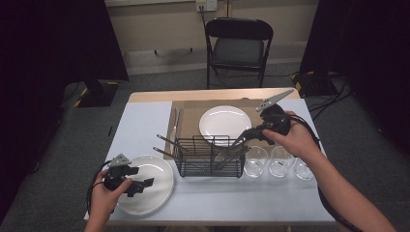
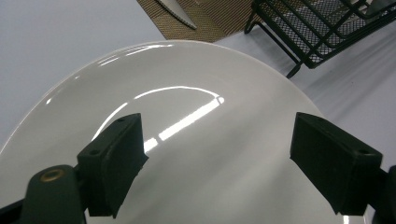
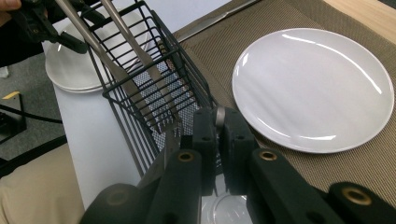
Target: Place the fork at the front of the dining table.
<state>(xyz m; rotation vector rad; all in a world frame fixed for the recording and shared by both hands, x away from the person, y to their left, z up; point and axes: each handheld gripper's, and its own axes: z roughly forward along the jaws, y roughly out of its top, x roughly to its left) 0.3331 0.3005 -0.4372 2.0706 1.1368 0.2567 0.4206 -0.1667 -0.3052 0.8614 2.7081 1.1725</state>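
Observation:
A black wire cutlery basket (image 1: 208, 159) stands mid-table with several metal utensils leaning in it. My right gripper (image 1: 247, 134) reaches to its right end, jaws shut on the handle of a metal utensil (image 1: 229, 151). In the right gripper view, that handle (image 3: 218, 116) shows as a sliver pinched between the pads of my right gripper (image 3: 218, 122), next to the basket (image 3: 140, 88). My left gripper (image 1: 142, 186) hovers open over the near-left white plate (image 1: 157, 166). In the left gripper view, my left gripper (image 2: 215, 140) has only the plate (image 2: 187, 70) below its spread jaws.
A second white plate (image 1: 225, 121) lies on a brown placemat (image 1: 191, 116) behind the basket, with cutlery (image 1: 174, 125) along the mat's left edge. Three clear glasses (image 1: 281, 162) stand right of the basket. A black folding chair (image 1: 238, 46) is beyond the table.

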